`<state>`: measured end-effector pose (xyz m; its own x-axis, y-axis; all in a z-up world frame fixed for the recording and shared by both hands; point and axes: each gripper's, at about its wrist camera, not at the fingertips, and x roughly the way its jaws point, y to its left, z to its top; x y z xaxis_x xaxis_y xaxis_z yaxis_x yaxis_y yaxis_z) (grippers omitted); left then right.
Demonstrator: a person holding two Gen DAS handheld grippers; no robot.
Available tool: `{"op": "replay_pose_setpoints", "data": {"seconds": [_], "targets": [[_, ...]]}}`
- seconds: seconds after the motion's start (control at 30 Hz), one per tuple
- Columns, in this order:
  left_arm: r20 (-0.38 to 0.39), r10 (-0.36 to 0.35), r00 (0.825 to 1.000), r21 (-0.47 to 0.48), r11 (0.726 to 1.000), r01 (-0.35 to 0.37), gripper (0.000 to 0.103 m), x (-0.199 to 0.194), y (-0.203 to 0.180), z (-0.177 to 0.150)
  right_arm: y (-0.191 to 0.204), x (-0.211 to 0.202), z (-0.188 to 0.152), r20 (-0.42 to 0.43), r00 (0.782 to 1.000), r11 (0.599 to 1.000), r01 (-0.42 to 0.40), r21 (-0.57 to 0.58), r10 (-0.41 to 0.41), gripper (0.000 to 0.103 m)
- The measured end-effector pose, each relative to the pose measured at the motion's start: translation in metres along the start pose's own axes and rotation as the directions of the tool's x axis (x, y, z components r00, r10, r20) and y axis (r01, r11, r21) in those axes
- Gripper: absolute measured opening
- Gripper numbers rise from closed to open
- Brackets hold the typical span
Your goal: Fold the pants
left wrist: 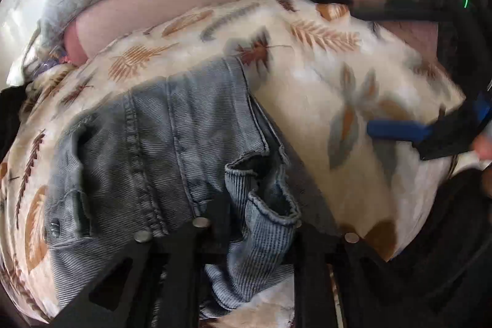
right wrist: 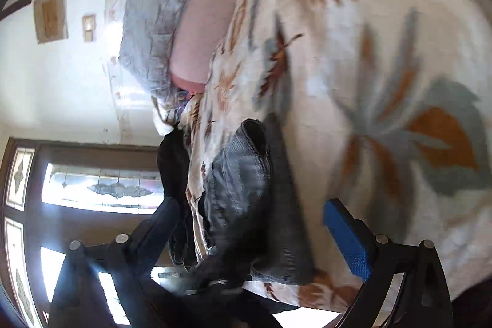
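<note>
Left gripper (left wrist: 261, 223) sits right on the pants (left wrist: 172, 137): its two dark fingers stand a little apart with a ridge of bunched denim filling the gap. Whether the pads press that cloth I cannot tell, since the fingers hide the contact. The pants lie in a rumpled heap on the leaf-print blanket (left wrist: 307, 82). In the left wrist view their long axis runs away from this gripper, up and slightly leftward, with a hem or pocket edge curled open just ahead of the fingertips. Seen from the same view, the right gripper (left wrist: 399, 131) hangs off to the right over bare blanket, clear of the denim, with one blue pad showing. In its own view the right gripper (right wrist: 250, 205) has its jaws wide apart and holds nothing, and the pants (right wrist: 243, 174) lie ahead of it, between and beyond the fingers but untouched (both views are blurred, so fine edges are unsure). The blanket (right wrist: 369, 51) fills the rest of that view. So the left hand is the nearer one. The next fold looks likely to turn on the right gripper crossing sideways to the pants' free edge, taking hold square to that long axis.
</note>
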<state>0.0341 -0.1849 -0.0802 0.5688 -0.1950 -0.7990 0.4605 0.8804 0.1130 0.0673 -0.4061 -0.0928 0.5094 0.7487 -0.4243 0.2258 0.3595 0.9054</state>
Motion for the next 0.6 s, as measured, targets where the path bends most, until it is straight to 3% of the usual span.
{"op": "replay_pose_setpoints", "data": {"seconds": [0.07, 0.13, 0.27, 0.3, 0.33, 0.37, 0.43, 0.47, 0.53, 0.6], "targets": [[0.021, -0.097, 0.995, -0.008, 0.995, 0.097, 0.055, -0.017, 0.004, 0.002, 0.001, -0.004, -0.002, -0.002, 1.000, 1.000, 0.002, -0.012, -0.002, 0.097], [0.033, -0.202, 0.979, -0.063, 0.977, 0.204, 0.061, -0.041, 0.019, 0.008, 0.003, -0.007, -0.002, 0.009, 1.000, 1.000, 0.012, -0.017, -0.012, 0.097], [0.210, -0.270, 0.940, -0.135, 0.944, 0.302, 0.072, -0.112, 0.067, 0.005, 0.026, -0.008, -0.011, 0.004, 1.000, 0.998, -0.013, -0.055, 0.013, 0.097], [0.269, -0.251, 0.930, -0.159, 0.941, 0.300, 0.074, -0.131, 0.088, 0.000, 0.038, -0.006, -0.016, -0.012, 0.999, 0.996, -0.034, -0.078, 0.033, 0.097], [0.293, -0.216, 0.931, -0.180, 0.944, 0.276, 0.078, -0.138, 0.101, -0.003, 0.048, -0.003, -0.020, -0.032, 0.998, 0.994, -0.058, -0.091, 0.055, 0.097], [0.312, -0.136, 0.940, -0.221, 0.952, 0.211, 0.079, -0.145, 0.119, -0.011, 0.058, 0.002, -0.025, -0.057, 0.995, 0.991, -0.091, -0.096, 0.086, 0.097], [0.281, 0.022, 0.959, -0.311, 0.948, 0.069, 0.079, -0.142, 0.152, -0.026, 0.077, 0.017, -0.038, -0.119, 0.981, 0.983, -0.162, -0.092, 0.150, 0.097], [0.229, 0.068, 0.971, -0.357, 0.934, 0.018, 0.079, -0.132, 0.168, -0.032, 0.081, 0.022, -0.043, -0.138, 0.975, 0.978, -0.188, -0.090, 0.174, 0.097], [0.154, 0.075, 0.985, -0.430, 0.903, -0.002, 0.079, -0.110, 0.189, -0.045, 0.085, 0.039, -0.055, -0.185, 0.961, 0.971, -0.222, -0.087, 0.204, 0.097], [0.102, 0.055, 0.993, -0.442, 0.897, -0.004, 0.079, -0.086, 0.191, -0.056, 0.067, 0.061, -0.065, -0.207, 0.971, 0.988, -0.141, -0.069, 0.124, 0.097]]}}
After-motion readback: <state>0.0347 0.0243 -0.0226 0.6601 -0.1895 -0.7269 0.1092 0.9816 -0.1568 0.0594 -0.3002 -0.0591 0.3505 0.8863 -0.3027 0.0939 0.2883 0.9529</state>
